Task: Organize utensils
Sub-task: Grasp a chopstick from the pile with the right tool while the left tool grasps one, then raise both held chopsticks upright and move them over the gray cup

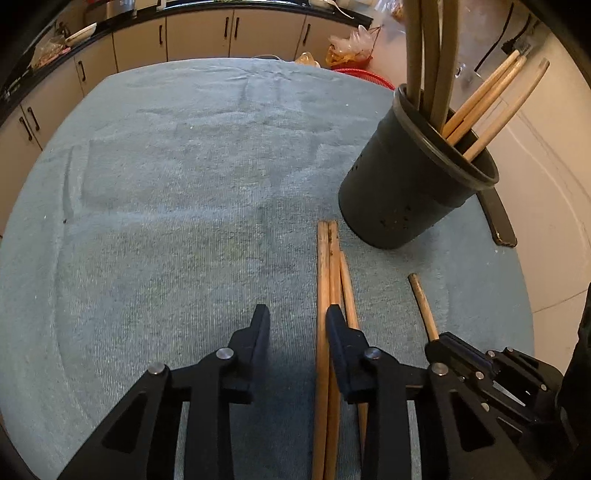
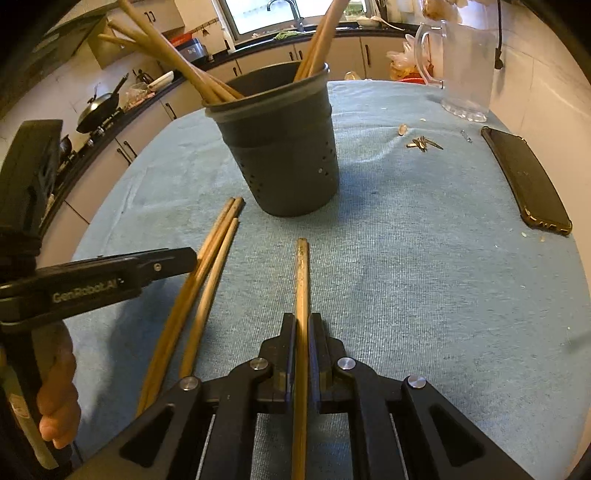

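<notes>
text: "GenRobot.AI" | on: left claw [image 2: 186, 258] side arm | view: right wrist

Pretty clearly a home kitchen: cream cabinets [image 2: 354, 55] under a dark counter, a sink tap [image 2: 284, 7] by the window, and a wok [image 2: 98, 110] on the stove. The worktop [image 2: 424, 258] has a blue towel over it (someone's phone [image 2: 524, 181] and keys [image 2: 423, 143] are lying there too).

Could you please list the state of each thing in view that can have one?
Right gripper: shut on a single chopstick.
Left gripper: open, one finger over the loose chopsticks, gripping none.
Loose chopsticks: three, flat on the cloth.
Holder: upright, with chopsticks standing inside.
Phone: flat, screen dark.
Pitcher: upright, looks empty.
</notes>
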Motion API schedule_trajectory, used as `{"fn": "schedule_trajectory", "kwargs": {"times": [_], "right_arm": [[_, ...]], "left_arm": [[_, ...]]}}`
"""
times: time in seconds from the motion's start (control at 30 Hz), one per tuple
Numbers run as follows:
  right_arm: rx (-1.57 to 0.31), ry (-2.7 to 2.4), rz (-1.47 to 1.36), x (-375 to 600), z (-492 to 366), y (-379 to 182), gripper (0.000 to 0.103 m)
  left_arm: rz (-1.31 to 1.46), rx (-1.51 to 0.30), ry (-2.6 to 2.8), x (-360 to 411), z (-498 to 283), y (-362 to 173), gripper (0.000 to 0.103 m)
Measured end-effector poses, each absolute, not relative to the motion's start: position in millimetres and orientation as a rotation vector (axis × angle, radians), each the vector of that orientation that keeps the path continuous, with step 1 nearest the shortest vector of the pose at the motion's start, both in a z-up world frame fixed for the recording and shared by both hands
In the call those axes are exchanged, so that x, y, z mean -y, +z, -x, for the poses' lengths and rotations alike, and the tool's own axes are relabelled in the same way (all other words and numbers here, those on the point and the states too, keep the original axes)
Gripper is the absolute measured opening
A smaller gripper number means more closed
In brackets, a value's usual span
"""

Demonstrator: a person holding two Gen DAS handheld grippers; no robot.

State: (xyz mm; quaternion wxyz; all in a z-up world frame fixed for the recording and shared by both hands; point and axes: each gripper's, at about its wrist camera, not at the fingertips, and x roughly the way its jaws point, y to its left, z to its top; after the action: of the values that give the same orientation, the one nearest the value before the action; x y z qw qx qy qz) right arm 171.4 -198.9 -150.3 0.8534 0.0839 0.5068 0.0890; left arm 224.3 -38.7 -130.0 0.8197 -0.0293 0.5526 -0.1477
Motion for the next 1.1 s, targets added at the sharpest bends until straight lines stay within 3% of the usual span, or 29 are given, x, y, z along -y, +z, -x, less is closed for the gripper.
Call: {"fn": "schedule_trajectory", "kwargs": {"times": [0.3, 0.4, 0.57, 0.63, 1.1], "right_arm": [[-1.057, 0.201, -0.203, 205.5, -169.8, -150.1, 0.010], [-1.058, 0.202, -0.201, 208.0, -170.9, -151.1, 0.010], [-1.064, 0.198, -0.185, 207.1, -176.1, -151.2, 0.011], [-1.071, 0.195, -0.158, 202.9, -183.2, -150.1, 0.011], [-1.105, 0.258, -0.148, 201.1, -149.7, -149.6, 0.010]], "left_arm": [[-0.097, -1.171, -0.298, 65.4, -226.2, -127.0, 0.032], [-0.175, -1.195, -0.256, 73.2, -232.1, -131.2, 0.018], [-0.203, -1.192, -0.249, 84.2, -241.4, -133.3, 0.018], [-0.186, -1.185, -0.238, 84.5, -242.0, -134.4, 0.009], [-0.098, -1.195, -0.191, 40.1, -174.8, -135.3, 0.007]]}}
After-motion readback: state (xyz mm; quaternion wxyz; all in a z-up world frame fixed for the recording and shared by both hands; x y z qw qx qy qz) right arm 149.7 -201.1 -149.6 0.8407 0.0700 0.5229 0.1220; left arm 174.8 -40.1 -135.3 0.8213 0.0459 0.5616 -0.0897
